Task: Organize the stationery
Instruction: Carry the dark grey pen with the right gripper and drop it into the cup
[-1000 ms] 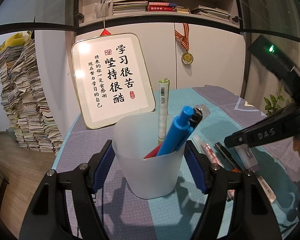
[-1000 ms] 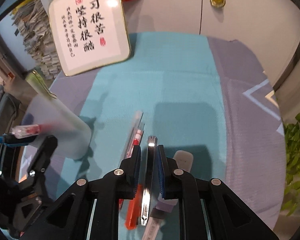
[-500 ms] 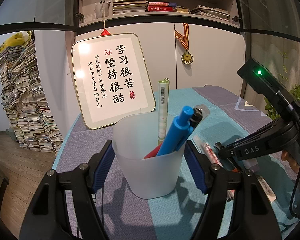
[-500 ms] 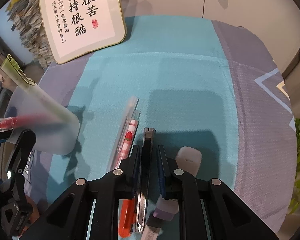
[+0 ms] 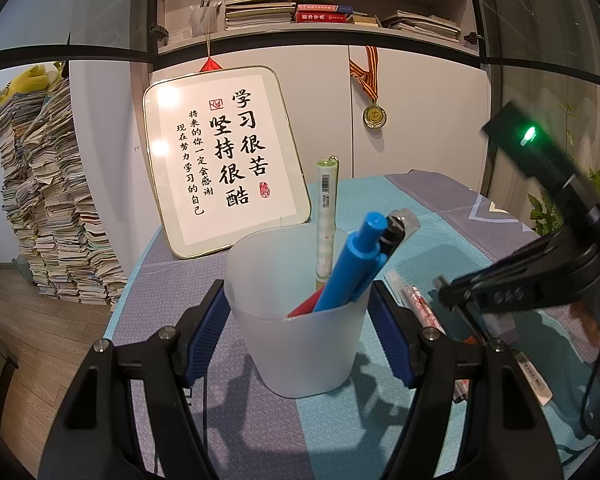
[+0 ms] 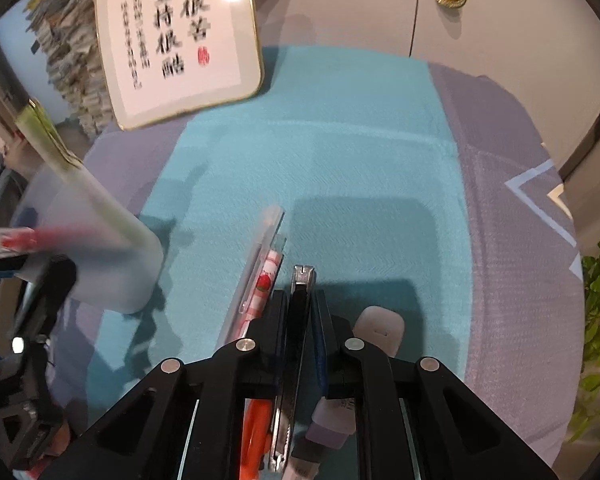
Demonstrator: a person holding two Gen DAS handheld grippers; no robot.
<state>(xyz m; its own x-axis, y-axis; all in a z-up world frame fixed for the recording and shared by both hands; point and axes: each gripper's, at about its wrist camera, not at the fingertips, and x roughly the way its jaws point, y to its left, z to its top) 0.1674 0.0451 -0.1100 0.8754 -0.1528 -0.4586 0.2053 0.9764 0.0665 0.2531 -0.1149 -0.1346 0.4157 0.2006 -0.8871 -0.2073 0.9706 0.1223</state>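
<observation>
Table (image 6: 340, 160) under a teal-and-lilac cloth; framed calligraphy board (image 5: 224, 156) leans at the far edge.

Cup (image 5: 300, 312), frosted white, stands upright between the left gripper's (image 5: 300, 332) blue pads, clamped on both sides. Inside: a blue pen (image 5: 352, 264), a green-capped pen (image 5: 326, 208), a red one, a black one.

Right gripper (image 6: 300, 320) points steeply down at the loose row beside the cup. Its jaws are nearly together, pinching a slim black-and-metal utility knife (image 6: 300, 292) that lies lengthwise between the pads. Just left of it: a clear pen (image 6: 260, 264) and an orange pen (image 6: 256, 432). Just right: an eraser (image 6: 380, 328).

Risks, as a guess:
- The hold sits near the knife's front end, so the long tail may droop or swing on lifting.
- The pads run close to the neighbouring pens and could drag one along.
- The cup is already crowded with leaning pens, so the knife may catch on the tops or the rim.
</observation>
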